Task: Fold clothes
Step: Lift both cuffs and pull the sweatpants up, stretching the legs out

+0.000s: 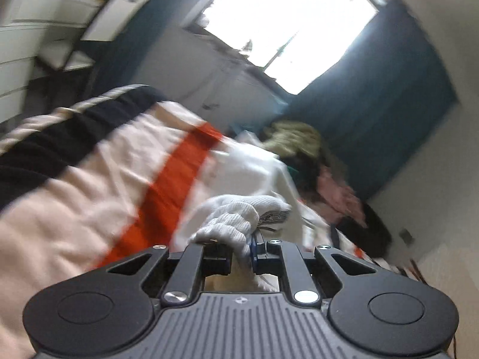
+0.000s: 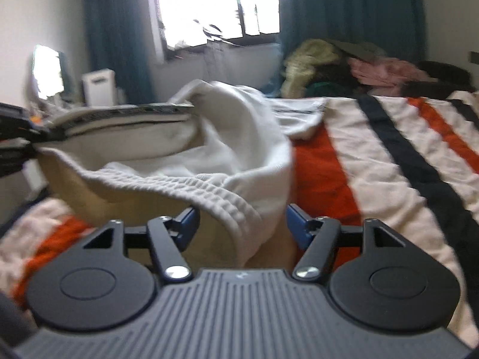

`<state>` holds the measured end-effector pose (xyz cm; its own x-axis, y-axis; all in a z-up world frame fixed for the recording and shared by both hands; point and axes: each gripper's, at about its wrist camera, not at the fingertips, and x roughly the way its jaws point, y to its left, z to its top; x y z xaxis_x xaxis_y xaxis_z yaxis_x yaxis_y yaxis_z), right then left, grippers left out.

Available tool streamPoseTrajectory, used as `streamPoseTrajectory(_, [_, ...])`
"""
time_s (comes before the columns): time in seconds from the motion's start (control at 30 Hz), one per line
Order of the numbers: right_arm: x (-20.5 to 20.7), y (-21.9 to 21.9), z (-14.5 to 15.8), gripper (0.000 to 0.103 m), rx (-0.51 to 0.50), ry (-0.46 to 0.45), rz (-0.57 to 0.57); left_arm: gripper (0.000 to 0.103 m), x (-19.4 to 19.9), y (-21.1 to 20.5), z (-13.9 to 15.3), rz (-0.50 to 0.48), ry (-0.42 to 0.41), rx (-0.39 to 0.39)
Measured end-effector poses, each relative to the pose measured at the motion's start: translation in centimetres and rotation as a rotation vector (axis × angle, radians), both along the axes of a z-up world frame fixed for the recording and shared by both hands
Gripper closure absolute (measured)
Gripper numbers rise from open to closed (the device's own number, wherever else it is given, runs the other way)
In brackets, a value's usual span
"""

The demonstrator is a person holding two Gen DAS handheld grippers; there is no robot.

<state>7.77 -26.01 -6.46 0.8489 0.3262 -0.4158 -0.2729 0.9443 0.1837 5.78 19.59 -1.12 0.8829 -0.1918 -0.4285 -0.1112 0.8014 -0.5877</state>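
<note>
A white garment with a ribbed hem [image 2: 209,155] hangs lifted over a striped bedspread [image 2: 374,161]. My left gripper [image 1: 242,254] is shut on its ribbed edge [image 1: 236,218]; that gripper also shows at the left edge of the right wrist view [image 2: 18,143], holding the garment's far end. My right gripper [image 2: 242,224] is open, its blue-padded fingers [image 2: 295,224] on either side of the ribbed hem, which droops between them. The frames are blurred.
A pile of other clothes, yellow, pink and dark, [image 2: 353,65] lies at the far end of the bed by the blue curtains [image 2: 353,3]. A white unit [image 2: 98,86] stands by the wall under the bright window [image 2: 215,3].
</note>
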Motion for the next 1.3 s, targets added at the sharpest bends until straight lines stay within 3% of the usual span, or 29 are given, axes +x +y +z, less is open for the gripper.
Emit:
streamPoseTrajectory(0.1, [-0.5, 0.2, 0.4, 0.037, 0.072, -0.014, 0.076, 0.091, 2.0, 2.5, -0.6, 0.037, 0.143, 0.102])
streamPoseTrajectory(0.2, [-0.2, 0.2, 0.4, 0.038, 0.114, -0.009, 0.092, 0.092, 3.6, 3.9, -3.1, 0.062, 0.288, 0.166])
streamPoseTrajectory(0.27, [0.4, -0.2, 0.2, 0.05, 0.152, 0.006, 0.087, 0.092, 4.2, 4.2, -4.3, 0.074, 0.342, 0.164])
streamPoseTrajectory(0.37, [1.6, -0.7, -0.1, 0.071, 0.228, 0.034, 0.082, 0.091, 4.3, 4.5, -4.5, 0.068, 0.339, 0.156])
streamPoseTrajectory(0.4, [1.9, -0.5, -0.3, 0.073, 0.235, 0.037, 0.083, 0.091, 4.3, 4.5, -4.3, 0.062, 0.331, 0.158])
streamPoseTrajectory(0.53, [3.4, 1.1, -2.2, 0.074, 0.185, 0.094, 0.102, 0.09, 3.1, 4.2, -3.5, 0.022, 0.295, 0.168])
streamPoseTrajectory(0.63, [4.5, 2.6, -4.1, 0.074, 0.117, 0.163, 0.133, 0.08, 1.8, 4.5, -2.9, 0.015, 0.275, 0.117])
streamPoseTrajectory(0.67, [4.6, 3.1, -4.6, 0.074, 0.086, 0.177, 0.144, 0.071, 1.1, 4.7, -2.7, 0.032, 0.266, 0.089])
streamPoseTrajectory(0.77, [4.2, 3.9, -4.6, 0.075, 0.03, 0.156, 0.154, 0.066, -1.0, 6.3, -2.4, 0.098, 0.203, -0.059])
streamPoseTrajectory(0.8, [4.1, 3.8, -4.4, 0.075, 0.038, 0.158, 0.149, 0.057, -1.5, 6.7, -2.3, 0.127, 0.184, -0.076])
streamPoseTrajectory(0.9, [3.7, 2.5, -3.8, 0.073, 0.117, 0.171, 0.118, 0.038, -2.0, 7.5, -1.9, 0.186, 0.162, -0.074])
streamPoseTrajectory(1.03, [3.8, 0.1, -3.3, 0.072, 0.28, 0.218, 0.066, 0.036, 0.0, 6.8, -2.5, 0.133, 0.217, 0.0])
streamPoseTrajectory(1.1, [4.0, -1.2, -3.5, 0.062, 0.377, 0.257, 0.034, 0.033, 1.0, 6.2, -2.8, 0.099, 0.247, 0.05])
streamPoseTrajectory(1.17, [4.3, -2.3, -4.0, 0.029, 0.46, 0.289, -0.011, 0.033, 2.1, 5.6, -3.2, 0.066, 0.277, 0.098])
streamPoseTrajectory(1.3, [5.0, -3.4, -5.6, 0.027, 0.588, 0.363, -0.045, 0.035, 3.8, 5.5, -5.1, 0.033, 0.346, 0.085])
